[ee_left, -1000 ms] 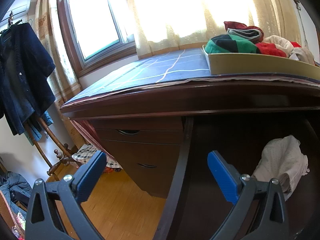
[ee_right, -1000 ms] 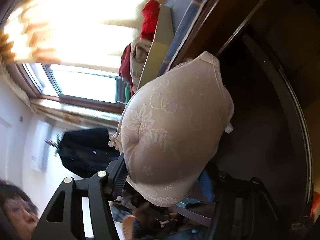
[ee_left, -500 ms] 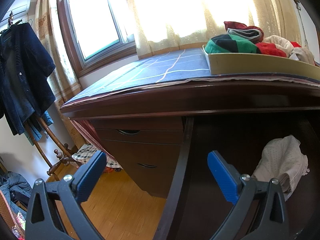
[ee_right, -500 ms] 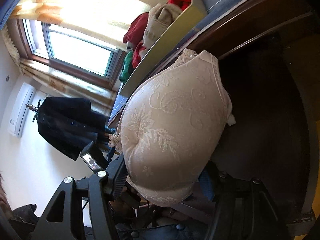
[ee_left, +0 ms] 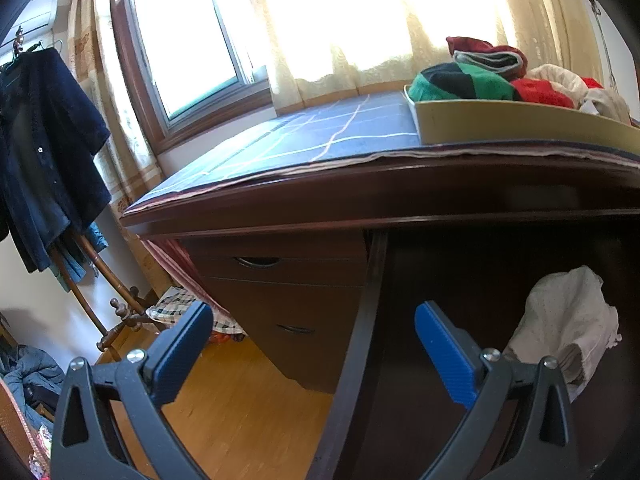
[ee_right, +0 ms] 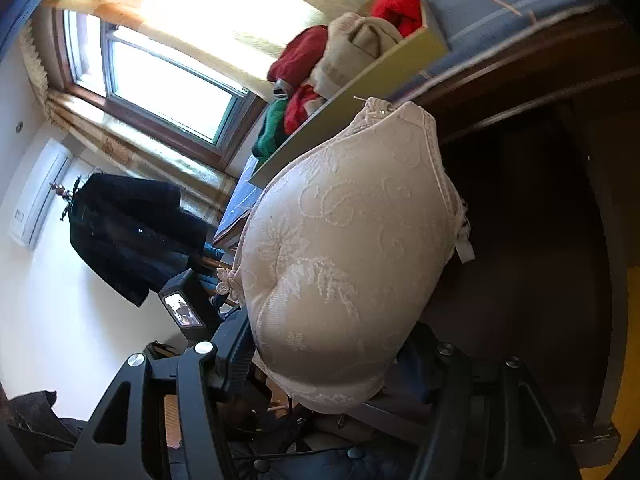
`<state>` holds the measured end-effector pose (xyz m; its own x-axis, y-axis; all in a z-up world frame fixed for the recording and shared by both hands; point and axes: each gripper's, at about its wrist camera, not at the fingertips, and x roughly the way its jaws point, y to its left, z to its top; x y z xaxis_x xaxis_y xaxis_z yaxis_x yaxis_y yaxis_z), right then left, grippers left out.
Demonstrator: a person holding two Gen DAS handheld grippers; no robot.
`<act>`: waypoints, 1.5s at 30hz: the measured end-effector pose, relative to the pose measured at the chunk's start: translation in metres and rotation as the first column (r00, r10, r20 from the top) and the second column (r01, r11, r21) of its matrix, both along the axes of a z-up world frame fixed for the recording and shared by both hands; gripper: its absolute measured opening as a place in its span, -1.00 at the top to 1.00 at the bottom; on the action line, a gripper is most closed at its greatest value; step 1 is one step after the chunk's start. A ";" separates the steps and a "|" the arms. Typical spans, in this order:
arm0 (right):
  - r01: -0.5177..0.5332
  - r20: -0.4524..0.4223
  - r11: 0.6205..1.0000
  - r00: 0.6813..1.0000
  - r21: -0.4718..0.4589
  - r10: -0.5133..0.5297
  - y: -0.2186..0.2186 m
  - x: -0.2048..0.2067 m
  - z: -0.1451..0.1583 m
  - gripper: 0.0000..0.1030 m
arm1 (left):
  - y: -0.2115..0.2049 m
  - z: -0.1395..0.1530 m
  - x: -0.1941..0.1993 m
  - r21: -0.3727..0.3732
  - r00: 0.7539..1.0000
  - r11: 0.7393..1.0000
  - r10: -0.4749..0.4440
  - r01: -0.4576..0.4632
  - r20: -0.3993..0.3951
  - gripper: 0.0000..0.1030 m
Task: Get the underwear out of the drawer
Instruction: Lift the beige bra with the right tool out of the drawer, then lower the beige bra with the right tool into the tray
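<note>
A beige lace bra fills the right wrist view, and my right gripper is shut on its lower part, holding it in the air over the open dark wooden drawer. The fingertips are hidden behind the cup. In the left wrist view my left gripper stands open with nothing between its blue pads, straddling the drawer's left wall. A crumpled white garment lies inside the drawer to the right of that gripper.
On the desk's blue checked cloth stands a tan tray piled with red, green and beige clothes. Closed drawers sit left of the open one, above a wood floor. A dark coat hangs on a rack at the left.
The right gripper has rolled and risen with the bra still in it, so the desk and tray have swung in its view. The left gripper has stayed still.
</note>
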<state>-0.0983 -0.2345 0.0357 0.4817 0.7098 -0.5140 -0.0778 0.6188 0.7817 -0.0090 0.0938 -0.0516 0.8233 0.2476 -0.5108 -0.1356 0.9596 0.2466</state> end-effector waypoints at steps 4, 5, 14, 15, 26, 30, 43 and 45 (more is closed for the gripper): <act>-0.001 0.047 0.999 0.999 -0.034 0.003 -0.006 0.001 0.014 -0.24 | 0.000 0.000 0.000 -0.001 1.000 1.000 -0.001 0.001 0.000 -1.00; -0.001 0.057 0.999 0.998 -0.042 0.003 -0.007 0.001 0.017 -0.24 | 0.000 0.000 0.000 -0.001 1.000 1.000 -0.001 0.001 0.000 -1.00; 0.020 0.189 0.991 0.982 -0.131 0.005 -0.012 0.029 0.071 -0.24 | -0.001 -0.001 0.000 -0.002 1.000 1.000 -0.004 0.004 0.000 -1.00; 0.024 0.200 0.989 0.980 -0.146 0.006 -0.012 0.034 0.076 -0.24 | -0.001 -0.001 0.000 -0.002 1.000 1.000 -0.005 0.005 0.000 -1.00; 0.073 0.242 0.952 0.970 -0.297 0.001 -0.017 0.105 0.105 -0.24 | 0.002 0.000 0.000 -0.032 1.000 0.999 -0.008 0.009 0.013 -1.00; 0.081 0.233 0.933 0.972 -0.351 0.003 -0.019 0.131 0.109 -0.24 | 0.004 0.001 -0.001 -0.040 1.000 0.999 0.001 0.000 0.019 -1.00; 0.051 0.198 0.842 0.978 -0.536 0.067 0.012 0.219 0.097 -0.24 | 0.019 0.002 -0.002 -0.124 0.998 0.991 0.052 -0.047 0.030 -1.00; 0.044 0.195 0.829 0.978 -0.557 0.079 0.019 0.225 0.096 -0.24 | 0.017 0.001 -0.002 -0.108 0.998 0.993 0.054 -0.050 0.030 -1.00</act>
